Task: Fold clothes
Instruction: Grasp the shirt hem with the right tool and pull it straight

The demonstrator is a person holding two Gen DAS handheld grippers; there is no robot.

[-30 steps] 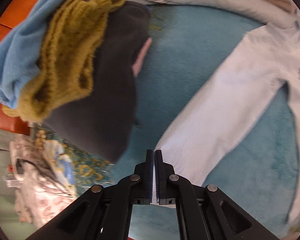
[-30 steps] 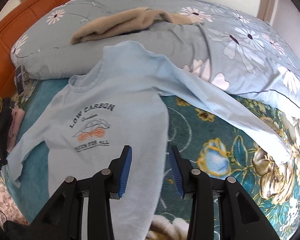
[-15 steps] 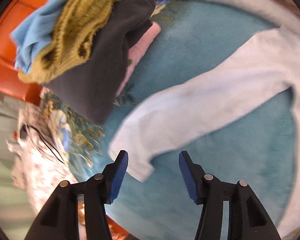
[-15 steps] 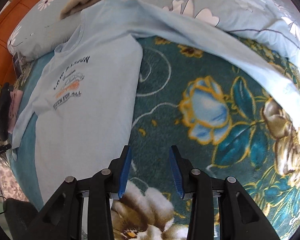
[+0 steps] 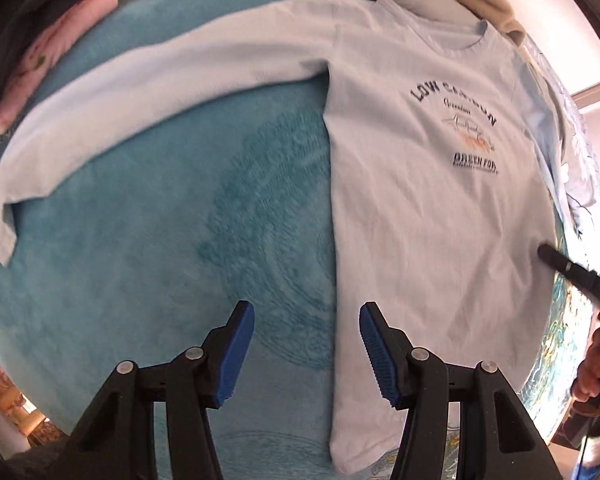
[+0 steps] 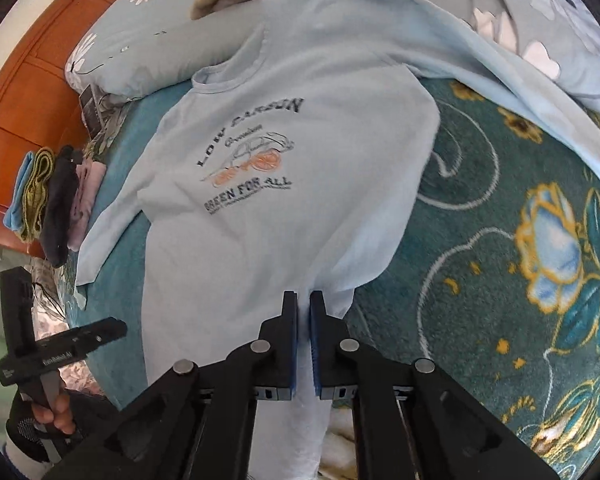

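A pale blue long-sleeved cotton shirt (image 6: 284, 200) with a dark printed logo lies face up on the bed's teal floral plush blanket (image 6: 500, 240), its collar toward the grey flowered pillow (image 6: 140, 40). The right hand-held gripper (image 6: 304, 340) is clamped on the shirt's side edge, bunching the fabric there. The left hand-held gripper (image 5: 306, 354) hovers with its 2 blue pads spread wide over the shirt's other side edge. A stack of folded clothes (image 6: 56, 196) sits beside the orange wooden headboard (image 6: 32, 80).
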